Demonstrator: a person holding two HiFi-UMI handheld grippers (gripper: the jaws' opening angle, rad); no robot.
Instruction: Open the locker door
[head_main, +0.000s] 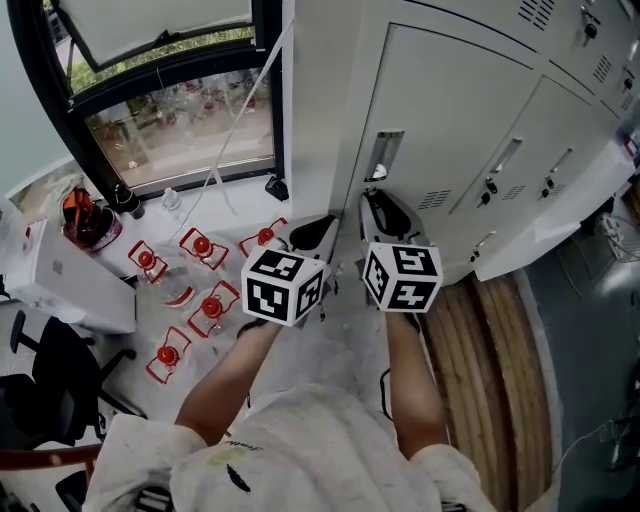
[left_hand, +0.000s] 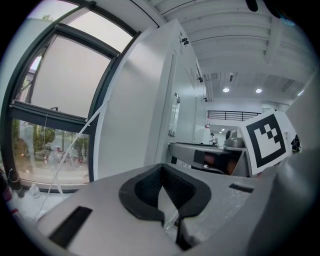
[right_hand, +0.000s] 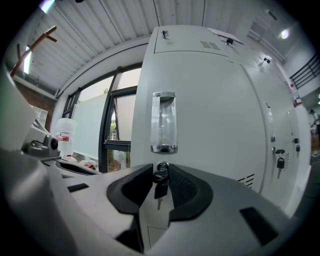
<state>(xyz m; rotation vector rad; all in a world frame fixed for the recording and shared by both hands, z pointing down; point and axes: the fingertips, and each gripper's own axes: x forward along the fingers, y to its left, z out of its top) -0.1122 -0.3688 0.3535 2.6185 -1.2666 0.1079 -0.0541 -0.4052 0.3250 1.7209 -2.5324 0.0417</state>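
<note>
Gripping with my right gripper (right_hand: 160, 172): the key (right_hand: 159, 184) in the lock (right_hand: 162, 165); my pads are clamped on its dark head, one on each side.
Right arm pose: forearm stretched forward in the head view, with the gripper (head_main: 378, 195) pointing level at the locker door (right_hand: 210, 125).
Left gripper (left_hand: 161, 170): pads pressed together with nothing between them.
Left arm pose: held just beside my right one, its gripper (head_main: 315, 232) aimed at the cabinet's side edge by the window (left_hand: 60, 100).
Locker door position: closed, straight ahead of my right gripper, with the lock just under the clear handle (right_hand: 164, 121).
Neighbouring lockers (head_main: 520, 170): doors closed; a padlock (right_hand: 280, 162) hangs on one.
Tub (head_main: 88, 225): on the white ledge by the window, holding orange and black things I cannot identify.
Ledge items: several red-capped clear pieces (head_main: 202, 245) spread out near the tub.
</note>
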